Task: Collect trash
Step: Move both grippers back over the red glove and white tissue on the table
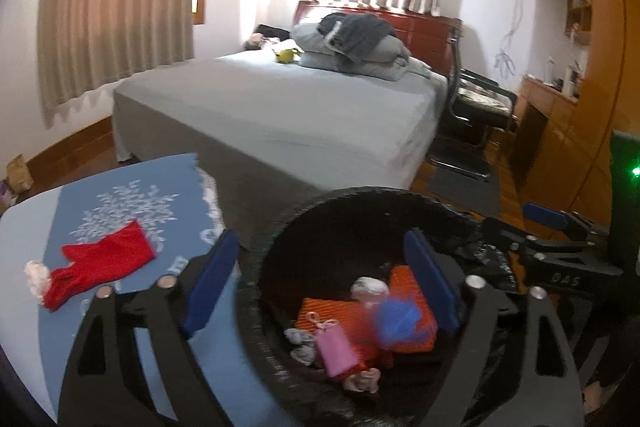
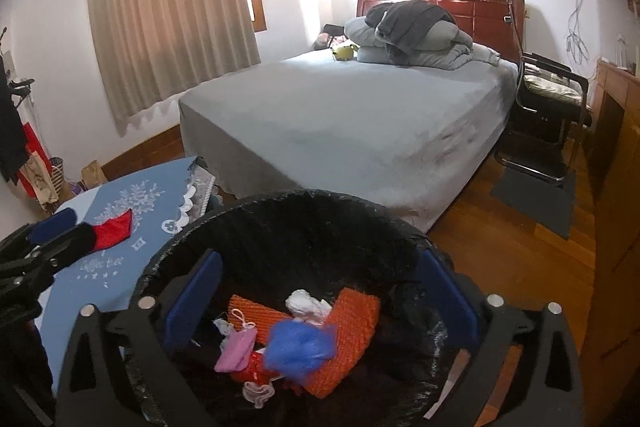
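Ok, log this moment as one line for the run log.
grippers: left open, right open, both empty | bin: holds blue wad, orange pieces | table: red stocking left

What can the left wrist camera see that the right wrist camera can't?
Only the left wrist view shows the white fluffy cuff on the red stocking, plus a green light. Only the right wrist view shows hanging bags by the wall. Both show the black bin holding orange pieces, a blurry blue thing and a pink tag, the blue tablecloth and the bed.
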The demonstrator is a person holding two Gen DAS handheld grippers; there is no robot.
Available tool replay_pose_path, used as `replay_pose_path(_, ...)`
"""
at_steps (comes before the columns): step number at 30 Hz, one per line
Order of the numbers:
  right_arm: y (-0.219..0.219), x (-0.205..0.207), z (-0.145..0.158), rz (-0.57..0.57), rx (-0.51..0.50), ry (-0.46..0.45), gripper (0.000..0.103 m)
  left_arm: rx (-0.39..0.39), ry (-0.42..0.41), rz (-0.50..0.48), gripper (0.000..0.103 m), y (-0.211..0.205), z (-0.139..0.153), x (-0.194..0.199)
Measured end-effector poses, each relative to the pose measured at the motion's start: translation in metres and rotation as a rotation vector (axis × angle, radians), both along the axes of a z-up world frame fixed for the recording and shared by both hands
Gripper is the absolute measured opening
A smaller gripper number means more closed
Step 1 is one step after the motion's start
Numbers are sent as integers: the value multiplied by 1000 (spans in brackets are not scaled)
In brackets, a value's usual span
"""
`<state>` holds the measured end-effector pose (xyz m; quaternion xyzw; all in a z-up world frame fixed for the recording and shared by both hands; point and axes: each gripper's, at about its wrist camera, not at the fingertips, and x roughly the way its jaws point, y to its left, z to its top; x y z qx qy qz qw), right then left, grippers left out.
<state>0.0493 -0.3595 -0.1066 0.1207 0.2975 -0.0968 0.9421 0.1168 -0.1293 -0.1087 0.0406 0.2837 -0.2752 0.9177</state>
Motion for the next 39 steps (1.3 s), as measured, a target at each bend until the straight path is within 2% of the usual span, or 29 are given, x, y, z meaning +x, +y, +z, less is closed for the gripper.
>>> replay_pose_path(11, 41, 17, 9, 70, 4, -11, 97, 27, -28, 190, 91, 78, 9, 3)
replay_pose_path(18, 94, 46, 13, 184, -5, -13, 97, 46, -44, 326, 91, 134, 10, 6)
replay_pose_path(26, 158, 87, 21, 299, -9, -35, 97, 61, -52, 439, 91, 191, 8, 16)
replay_pose_path(32, 205, 121, 13, 355, -7, -36, 97, 72, -36, 509, 91, 228, -2, 32)
replay_pose_path(39, 243, 162, -11, 370, 2, 8, 97, 76, 11, 575, 91, 263, -24, 60)
